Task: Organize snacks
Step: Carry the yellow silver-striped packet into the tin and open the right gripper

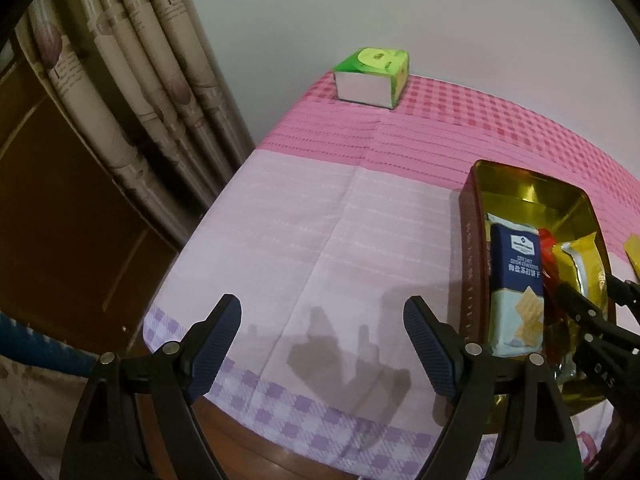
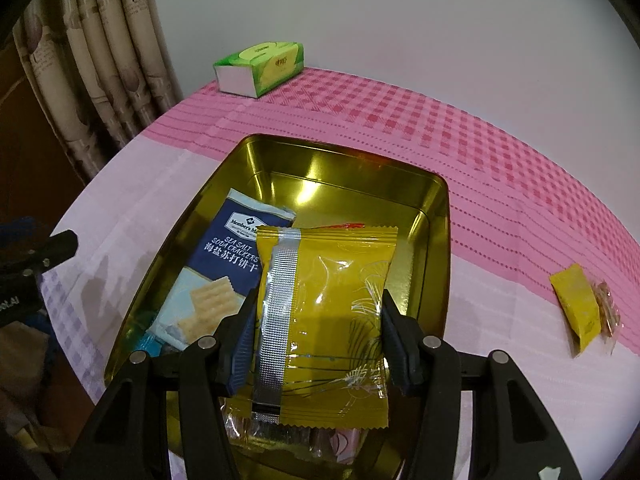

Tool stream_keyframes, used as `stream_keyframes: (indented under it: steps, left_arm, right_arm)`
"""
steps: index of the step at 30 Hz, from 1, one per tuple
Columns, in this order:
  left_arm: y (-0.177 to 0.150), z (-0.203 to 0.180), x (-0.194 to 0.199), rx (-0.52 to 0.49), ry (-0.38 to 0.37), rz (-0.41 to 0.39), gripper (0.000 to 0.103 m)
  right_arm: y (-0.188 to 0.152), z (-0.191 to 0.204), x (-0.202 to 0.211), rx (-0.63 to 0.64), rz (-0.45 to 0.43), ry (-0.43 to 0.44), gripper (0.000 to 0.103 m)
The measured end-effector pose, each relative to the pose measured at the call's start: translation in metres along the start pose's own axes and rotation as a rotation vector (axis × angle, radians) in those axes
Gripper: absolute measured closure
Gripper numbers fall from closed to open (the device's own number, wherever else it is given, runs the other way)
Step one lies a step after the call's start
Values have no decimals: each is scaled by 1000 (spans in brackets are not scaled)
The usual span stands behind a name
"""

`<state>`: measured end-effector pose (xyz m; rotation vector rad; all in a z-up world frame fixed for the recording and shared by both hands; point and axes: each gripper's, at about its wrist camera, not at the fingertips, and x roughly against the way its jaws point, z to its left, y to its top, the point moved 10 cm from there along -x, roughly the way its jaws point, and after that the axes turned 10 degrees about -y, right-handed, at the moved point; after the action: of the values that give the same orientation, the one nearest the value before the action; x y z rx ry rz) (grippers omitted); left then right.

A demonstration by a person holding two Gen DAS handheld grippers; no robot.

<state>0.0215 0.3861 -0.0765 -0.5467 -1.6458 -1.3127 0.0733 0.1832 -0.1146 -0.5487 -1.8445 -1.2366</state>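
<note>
Your right tongs (image 2: 316,344) grasp the yellow pack (image 2: 332,308) over the tin (image 2: 436,216); left tongs (image 1: 322,348) hang released. Next, lower it and let go.

Your yellow packet (image 2: 328,312) hangs mid-frame over the gold tin (image 2: 436,216); the cracker pack (image 2: 224,264) lies inside, left; another yellow snack (image 2: 576,308) lies right.
</note>
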Motion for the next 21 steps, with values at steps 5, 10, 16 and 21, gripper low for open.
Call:
stream_keyframes:
  steps: [5, 10, 16, 21]
  left_arm:
    - [-1, 4, -3, 8, 8, 11, 19]
    - [-4, 5, -9, 15, 13, 29, 19]
    - [-7, 5, -14, 12, 18, 43, 19]
    - [-7, 6, -16, 19, 17, 49, 19]
  right_arm:
    - [0, -1, -10, -11, 15, -7, 52]
    - [-2, 0, -15, -5, 24, -12, 52]
    - [-8, 2, -20, -6, 49, -3, 52]
    - [-8, 2, -20, -9, 52, 3, 51]
